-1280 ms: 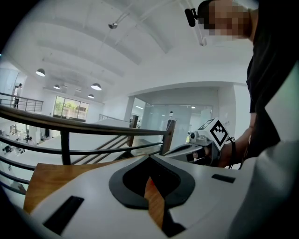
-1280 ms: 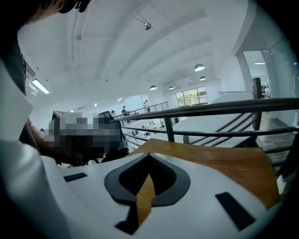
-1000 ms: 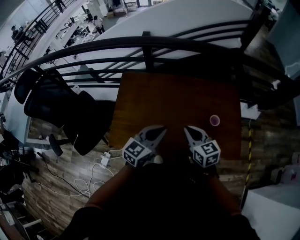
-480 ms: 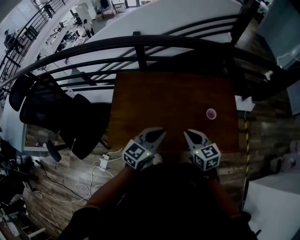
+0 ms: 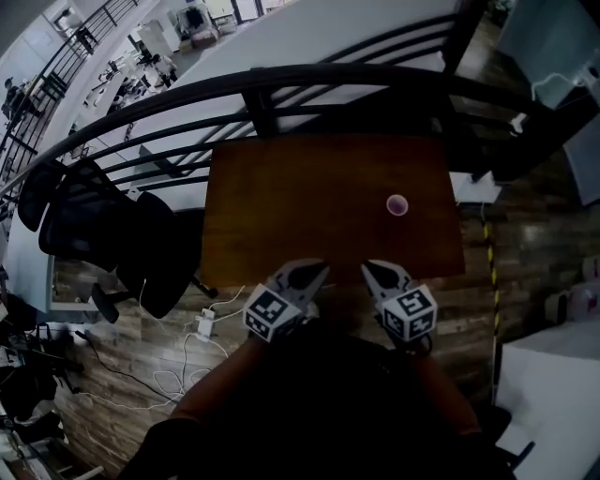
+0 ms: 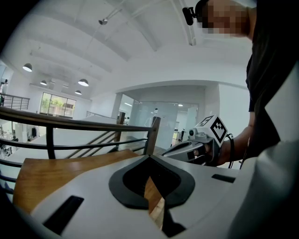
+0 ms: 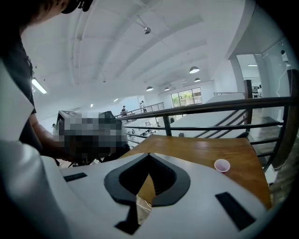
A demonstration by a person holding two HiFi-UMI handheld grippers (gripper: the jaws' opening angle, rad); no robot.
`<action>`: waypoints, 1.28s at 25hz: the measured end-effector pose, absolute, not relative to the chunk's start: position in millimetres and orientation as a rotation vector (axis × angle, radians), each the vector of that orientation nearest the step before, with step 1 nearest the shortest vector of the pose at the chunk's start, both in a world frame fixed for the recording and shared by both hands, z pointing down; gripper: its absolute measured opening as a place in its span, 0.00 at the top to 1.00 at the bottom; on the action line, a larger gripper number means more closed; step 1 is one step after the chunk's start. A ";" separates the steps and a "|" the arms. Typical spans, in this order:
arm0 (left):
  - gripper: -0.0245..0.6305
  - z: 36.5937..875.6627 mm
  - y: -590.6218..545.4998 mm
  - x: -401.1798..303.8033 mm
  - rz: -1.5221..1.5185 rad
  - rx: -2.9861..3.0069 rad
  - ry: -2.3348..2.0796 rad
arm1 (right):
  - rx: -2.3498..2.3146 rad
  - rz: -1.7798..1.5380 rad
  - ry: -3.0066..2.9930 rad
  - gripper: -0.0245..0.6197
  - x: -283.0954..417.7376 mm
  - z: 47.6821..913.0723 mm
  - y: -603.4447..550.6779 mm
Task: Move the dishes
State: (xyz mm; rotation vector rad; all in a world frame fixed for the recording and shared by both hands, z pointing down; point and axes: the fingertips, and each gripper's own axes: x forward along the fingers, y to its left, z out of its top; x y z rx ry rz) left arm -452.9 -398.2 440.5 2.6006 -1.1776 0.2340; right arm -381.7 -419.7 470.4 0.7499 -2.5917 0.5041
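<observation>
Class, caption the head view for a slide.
Shut left claw and right claw at the near edge of a table; pink cup on its right side.

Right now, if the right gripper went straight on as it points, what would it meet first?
Likely the bare wooden table, else the black railing beyond; height is unclear. The pink cup lies right of the right gripper's line.

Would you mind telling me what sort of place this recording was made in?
Probably a mezzanine in an open-plan office: a wooden table stands by a black railing, with an office chair beside it and desks on a lower floor beyond.
</observation>
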 end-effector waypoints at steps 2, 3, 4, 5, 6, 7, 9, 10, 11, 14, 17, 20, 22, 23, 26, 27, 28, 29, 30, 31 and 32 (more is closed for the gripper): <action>0.98 442.8 -387.9 -426.4 0.245 2.612 -1.135 | 0.776 0.522 -2.588 0.95 -356.7 470.8 -405.7; 0.98 442.8 -382.6 -412.1 0.248 2.623 -1.113 | 0.797 0.528 -2.586 0.95 -342.7 470.2 -399.3; 0.98 442.0 -377.0 -397.4 0.251 2.636 -1.090 | 0.820 0.533 -2.583 0.95 -328.3 469.0 -392.9; 0.98 441.0 -371.2 -382.2 0.253 2.649 -1.064 | 0.845 0.539 -2.580 0.95 -313.3 467.6 -386.1; 0.98 440.5 -365.1 -365.9 0.257 2.662 -1.035 | 0.869 0.547 -2.575 0.95 -297.4 466.3 -378.4; 0.98 440.6 -358.4 -348.6 0.263 2.674 -1.003 | 0.893 0.555 -2.569 0.95 -280.4 465.5 -369.5; 0.98 440.6 -342.6 -312.5 0.274 2.701 -0.936 | 0.936 0.572 -2.549 0.95 -245.0 465.6 -349.1; 0.98 440.2 -334.0 -295.0 0.277 2.716 -0.905 | 0.957 0.580 -2.540 0.95 -227.6 466.7 -338.8; 0.98 440.2 -325.0 -278.5 0.281 2.731 -0.876 | 0.982 0.587 -2.533 0.95 -210.7 468.5 -329.0; 0.98 443.0 -297.5 -232.3 0.298 2.761 -0.782 | 1.064 0.611 -2.507 0.95 -162.6 474.8 -299.1; 0.98 447.4 -274.6 -188.5 0.321 2.780 -0.684 | 1.142 0.650 -2.472 0.95 -119.0 480.1 -271.1; 0.98 447.5 -257.5 -153.3 0.339 2.806 -0.575 | 1.226 0.689 -2.442 0.95 -86.2 484.3 -247.5; 0.98 447.1 -251.2 -133.1 0.353 2.826 -0.499 | 1.283 0.712 -2.414 0.95 -67.6 487.7 -235.3; 0.98 447.5 -249.8 -123.0 0.360 2.834 -0.461 | 1.316 0.721 -2.400 0.95 -58.7 487.9 -231.5; 0.98 448.8 -247.4 -90.9 0.375 2.854 -0.333 | 1.437 0.753 -2.357 0.95 -32.4 484.5 -223.4; 0.98 448.8 -246.1 -79.1 0.380 2.862 -0.281 | 1.480 0.763 -2.339 0.95 -23.1 484.1 -219.9; 0.98 448.6 -244.5 -67.2 0.384 2.868 -0.223 | 1.524 0.768 -2.318 0.95 -13.3 484.9 -215.8; 0.98 448.6 -242.8 -55.8 0.389 2.873 -0.164 | 1.567 0.774 -2.292 0.95 -3.7 486.1 -211.7; 0.98 448.8 -241.6 -45.3 0.393 2.879 -0.106 | 1.610 0.781 -2.266 0.95 5.0 486.7 -208.0; 0.98 449.3 -241.2 -35.7 0.398 2.885 -0.051 | 1.652 0.790 -2.241 0.95 12.8 486.3 -205.3; 0.98 449.8 -241.4 -27.0 0.402 2.893 -0.001 | 1.694 0.798 -2.219 0.95 19.5 485.2 -203.1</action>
